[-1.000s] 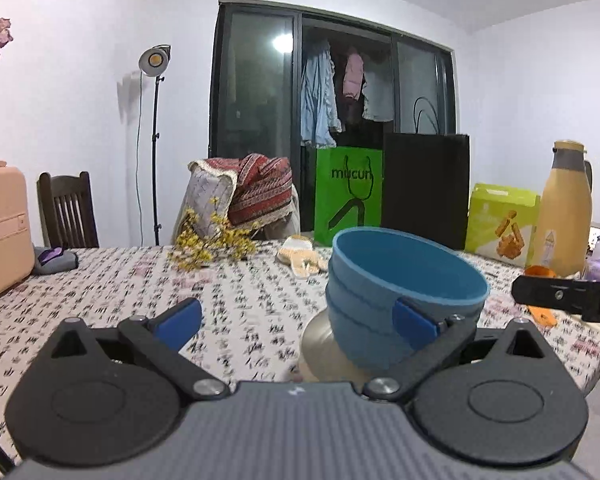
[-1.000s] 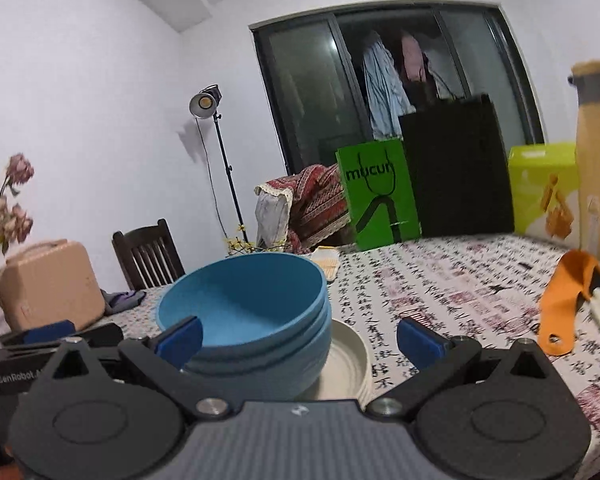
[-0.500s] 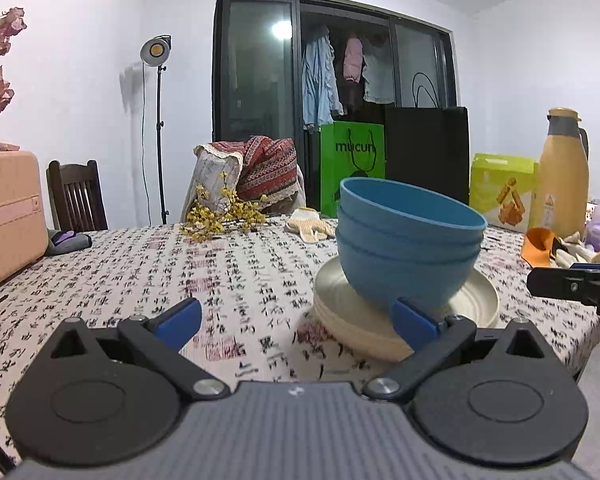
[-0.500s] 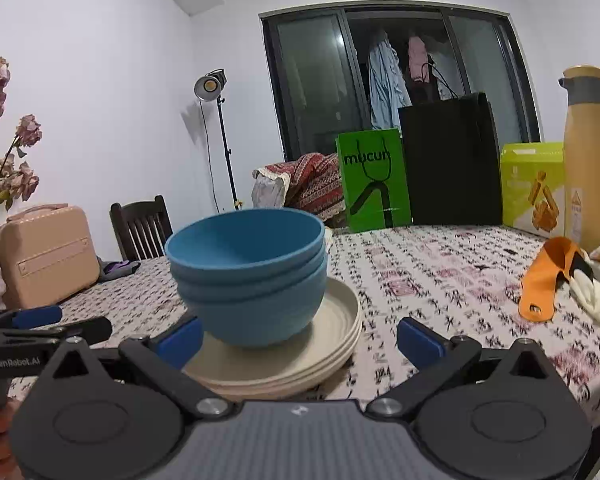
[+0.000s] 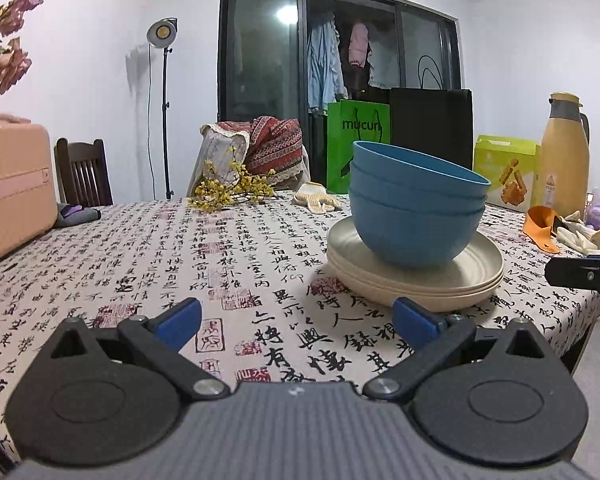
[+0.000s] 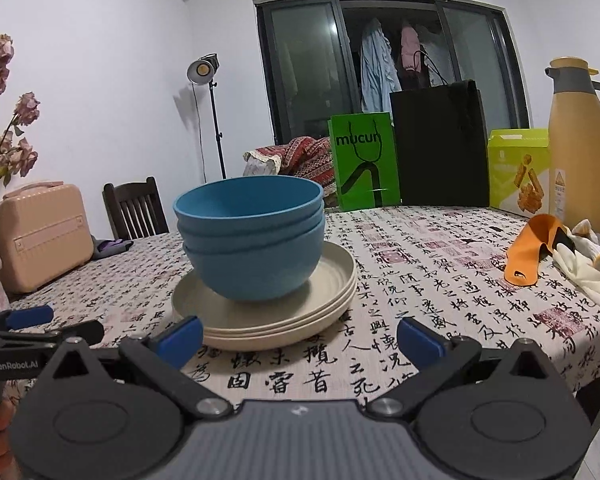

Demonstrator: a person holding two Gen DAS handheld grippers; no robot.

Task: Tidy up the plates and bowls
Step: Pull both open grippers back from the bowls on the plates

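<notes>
Sitting on table [image 5: 228, 264]: pink case [image 6: 40, 232] far left, three blue bowls [image 6: 252, 240] nested on stack of cream plates [image 6: 276, 320] in middle, orange scoop [image 6: 530, 252] right. Left gripper [image 5: 296, 318] spread wide, holding nothing, near plates. Right gripper [image 6: 300, 340] same, plates just beyond fingertips.
</notes>
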